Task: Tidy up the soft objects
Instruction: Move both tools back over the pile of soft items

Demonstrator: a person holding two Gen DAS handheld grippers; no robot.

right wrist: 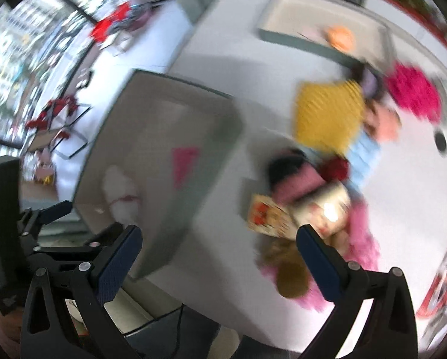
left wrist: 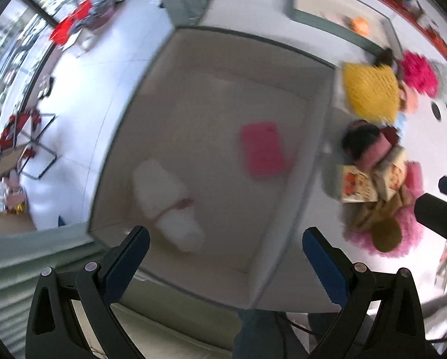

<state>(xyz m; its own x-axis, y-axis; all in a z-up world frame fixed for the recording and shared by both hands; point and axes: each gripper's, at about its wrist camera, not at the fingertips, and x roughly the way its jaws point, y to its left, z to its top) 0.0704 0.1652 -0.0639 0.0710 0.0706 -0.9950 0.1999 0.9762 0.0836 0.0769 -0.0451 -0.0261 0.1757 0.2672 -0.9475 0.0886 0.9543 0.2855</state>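
Note:
My left gripper (left wrist: 224,243) is open above a grey fabric bin (left wrist: 319,137) on the white table. Inside the bin lie a white soft item with a pink ribbon (left wrist: 168,203) and a pink flat piece (left wrist: 263,149). A pile of soft things sits right of the bin: a yellow knit cushion (left wrist: 370,91), a magenta fluffy item (left wrist: 419,73), a dark bundle (left wrist: 362,139) and a pink fluffy piece with a brown disc (left wrist: 386,233). My right gripper (right wrist: 219,240) is open and empty, over the table between the bin (right wrist: 232,128) and the pile (right wrist: 307,197). Both views are blurred.
A second grey bin (left wrist: 316,19) stands at the back of the table with an orange item (left wrist: 359,25) in it. Printed flat packs (left wrist: 358,184) lie in the pile. The other gripper (right wrist: 31,218) shows at the left of the right wrist view. Folding chairs stand on the floor at left.

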